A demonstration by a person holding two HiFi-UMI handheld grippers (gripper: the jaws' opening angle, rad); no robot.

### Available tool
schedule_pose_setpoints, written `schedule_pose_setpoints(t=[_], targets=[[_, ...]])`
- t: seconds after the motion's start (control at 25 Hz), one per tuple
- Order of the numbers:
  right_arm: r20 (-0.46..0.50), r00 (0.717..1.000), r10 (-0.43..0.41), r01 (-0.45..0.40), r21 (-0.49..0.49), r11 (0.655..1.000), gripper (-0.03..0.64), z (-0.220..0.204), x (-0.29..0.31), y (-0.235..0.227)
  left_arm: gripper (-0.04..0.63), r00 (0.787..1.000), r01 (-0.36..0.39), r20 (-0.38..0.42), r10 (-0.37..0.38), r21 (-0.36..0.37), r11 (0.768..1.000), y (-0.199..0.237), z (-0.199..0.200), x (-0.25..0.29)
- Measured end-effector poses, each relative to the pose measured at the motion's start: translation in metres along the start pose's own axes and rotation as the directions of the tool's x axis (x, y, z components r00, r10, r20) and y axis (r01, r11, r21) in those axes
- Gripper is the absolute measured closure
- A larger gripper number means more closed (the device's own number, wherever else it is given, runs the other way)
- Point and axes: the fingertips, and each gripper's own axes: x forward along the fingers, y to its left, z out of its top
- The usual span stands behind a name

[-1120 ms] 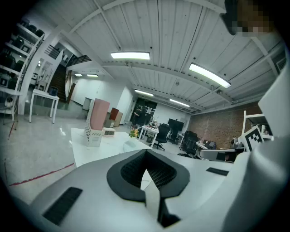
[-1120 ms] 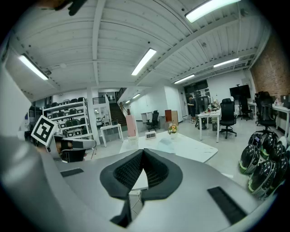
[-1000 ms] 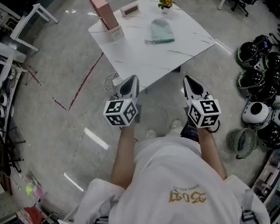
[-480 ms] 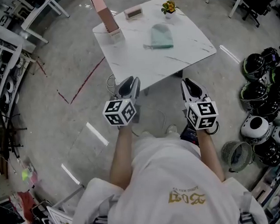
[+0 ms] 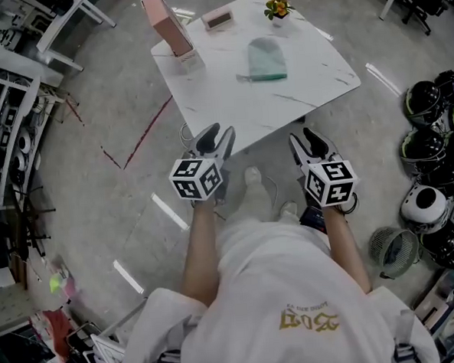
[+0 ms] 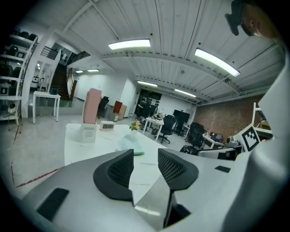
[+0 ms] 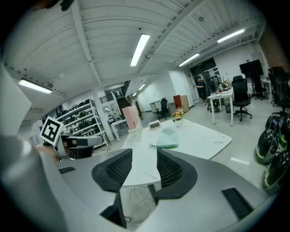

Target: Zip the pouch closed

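Note:
A pale mint-green pouch (image 5: 266,58) lies flat on the white marble table (image 5: 230,100), toward its far side. Both grippers are held in front of the table's near edge, well short of the pouch. My left gripper (image 5: 218,135) is below the table's near-left edge, my right gripper (image 5: 304,138) below the near-right edge. The jaws of both are opening with nothing between them. In the left gripper view the pouch (image 6: 125,142) shows beyond the left gripper (image 6: 145,154). In the right gripper view the pouch (image 7: 168,137) lies beyond the right gripper (image 7: 144,156).
On the table's far side stand a tall pink box (image 5: 167,23), a small clock (image 5: 217,19) and a flower pot (image 5: 276,9). A cable (image 5: 186,133) lies on the floor at the table's foot. Helmets (image 5: 431,126) and a fan (image 5: 392,247) sit at the right.
Both grippers' jaws have gone from shut to parted. The person has stepped toward the table, bringing both grippers closer to its near edge.

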Motion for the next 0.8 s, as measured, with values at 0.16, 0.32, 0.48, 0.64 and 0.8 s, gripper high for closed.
schedule_pose_setpoints(t=[0.16,0.32,0.48,0.64,0.8], targets=[[-0.03,0.999,-0.023,0.024,0.026,0.999,0.442,0.006,0.037,-0.016,0.39,0.999,0.043,-0.023,-0.043,-0.022,0.999,0.023,0.001,0.041],[-0.069,0.994,-0.08,0.082,0.021,0.996,0.408,0.014,0.087,-0.025,0.383,0.993,0.085,-0.085,-0.086,-0.018,0.996,0.063,0.007,0.09],[-0.13,0.985,-0.116,0.119,0.015,0.993,0.4,0.012,0.139,-0.035,0.379,0.976,0.127,-0.181,-0.121,0.021,0.992,0.097,0.002,0.137],[-0.207,0.97,-0.126,0.128,-0.003,0.992,0.383,0.0,0.185,-0.039,0.374,0.953,0.17,-0.261,-0.156,0.031,0.985,0.126,-0.008,0.177],[-0.266,0.952,-0.151,0.159,0.009,0.987,0.382,-0.017,0.206,-0.048,0.374,0.927,0.206,-0.332,-0.177,0.054,0.977,0.142,-0.023,0.205]])
